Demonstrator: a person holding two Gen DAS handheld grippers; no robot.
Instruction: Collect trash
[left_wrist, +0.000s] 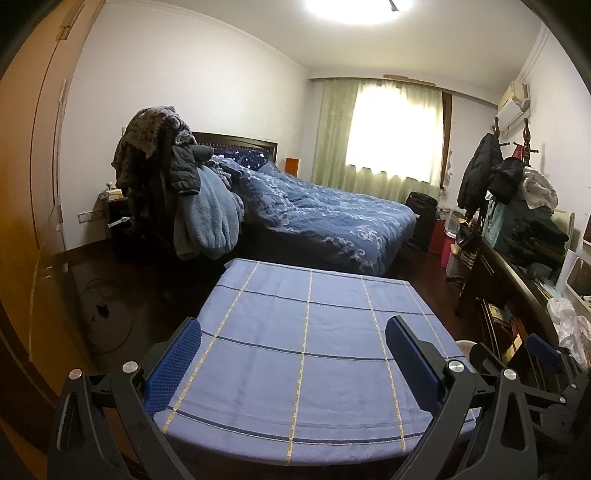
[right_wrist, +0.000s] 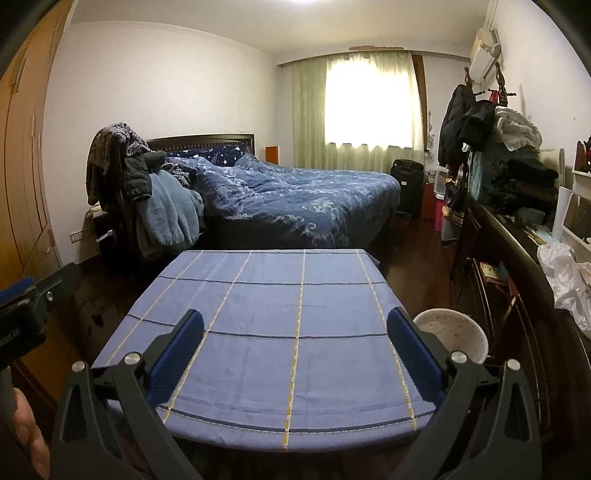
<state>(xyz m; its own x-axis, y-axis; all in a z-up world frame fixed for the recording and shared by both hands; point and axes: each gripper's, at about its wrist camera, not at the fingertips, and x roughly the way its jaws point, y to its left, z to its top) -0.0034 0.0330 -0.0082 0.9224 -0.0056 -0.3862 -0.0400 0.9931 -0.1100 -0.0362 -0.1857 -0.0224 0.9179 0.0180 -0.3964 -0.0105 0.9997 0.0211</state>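
Left wrist view shows the left gripper (left_wrist: 293, 332) with jaws apart and empty above a table (left_wrist: 306, 332) covered in blue checked cloth; the right gripper (right_wrist: 295, 325) is likewise spread and holds nothing. No trash lies on the cloth; a white bin (right_wrist: 452, 334) stands just beside the table's right edge, and crumpled white plastic (right_wrist: 563, 277) lies on the dark cabinet (right_wrist: 517, 254). Judged step: search, nothing collected; the next move likely calls for swinging right toward that plastic.
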